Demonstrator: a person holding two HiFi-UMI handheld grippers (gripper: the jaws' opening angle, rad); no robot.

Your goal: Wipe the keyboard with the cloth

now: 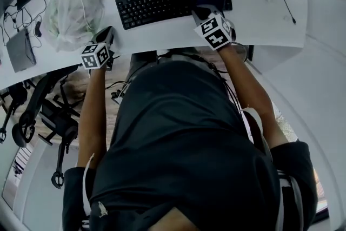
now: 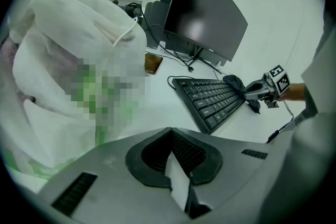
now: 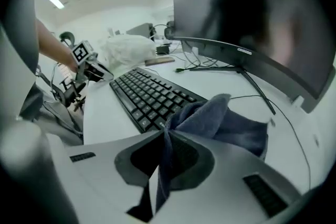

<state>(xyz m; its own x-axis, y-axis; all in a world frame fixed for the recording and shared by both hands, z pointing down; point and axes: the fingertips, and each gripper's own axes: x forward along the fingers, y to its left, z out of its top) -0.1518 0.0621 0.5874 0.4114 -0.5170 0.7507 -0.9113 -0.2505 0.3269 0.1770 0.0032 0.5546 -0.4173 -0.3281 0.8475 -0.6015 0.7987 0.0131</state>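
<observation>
- Pinching a thin fold of the dark cloth [image 3: 226, 123] between almost closed jaws, the right gripper [image 3: 156, 183] is holding it over the right end of the keyboard [image 3: 147, 92]. The loose remainder is draping onto the keys, apparently to serve as the wiping face.
- The keyboard is lying near the front edge of the desk [image 1: 259, 13], within easy reach of both tools.
- The left gripper [image 2: 178, 186] is hovering at the front edge, left of the keyboard and beside a white plastic bag [image 2: 68, 60]. Its jaws are pressed together on nothing, probably parked clear of the wiping path.
- Judged stage: wiping is starting at the right end.
</observation>
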